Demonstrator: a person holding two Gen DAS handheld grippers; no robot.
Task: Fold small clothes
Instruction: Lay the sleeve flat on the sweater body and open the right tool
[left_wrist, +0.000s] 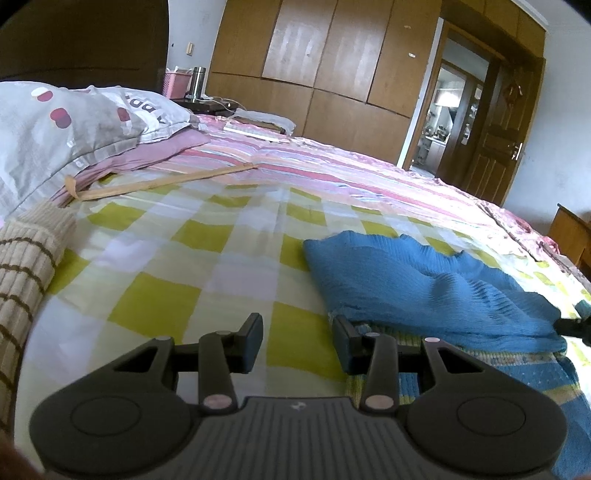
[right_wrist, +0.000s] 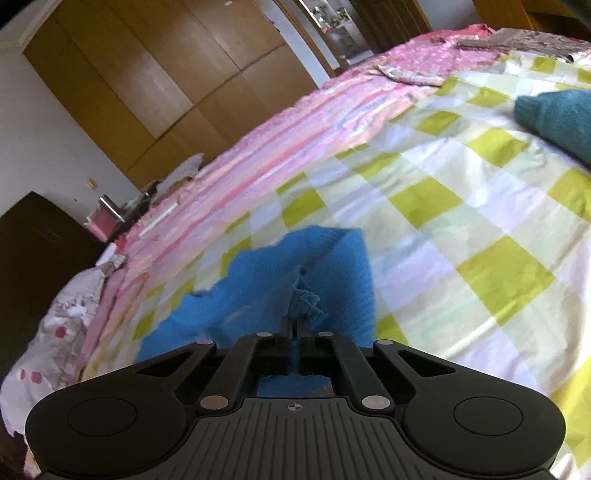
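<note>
Right hand-held gripper (right_wrist: 294, 328) pinching blue ribbed knit garment (left_wrist: 424, 280), rumpled; left hand-held gripper (left_wrist: 298, 341) spread wide.

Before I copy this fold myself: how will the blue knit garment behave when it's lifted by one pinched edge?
Probably floppy: the blue knit garment already sags in soft wrinkles on the checked bedsheet. Its ribbed knit bunches where the right gripper pinches it, so it likely stretches and drapes. The left gripper is open beside it.

Ribbed blue knit garment (left_wrist: 424, 273) lies on a smooth checked cotton sheet (left_wrist: 192, 258); matt black plastic gripper (left_wrist: 297, 341); glossy wooden wardrobe (left_wrist: 314, 66).
</note>
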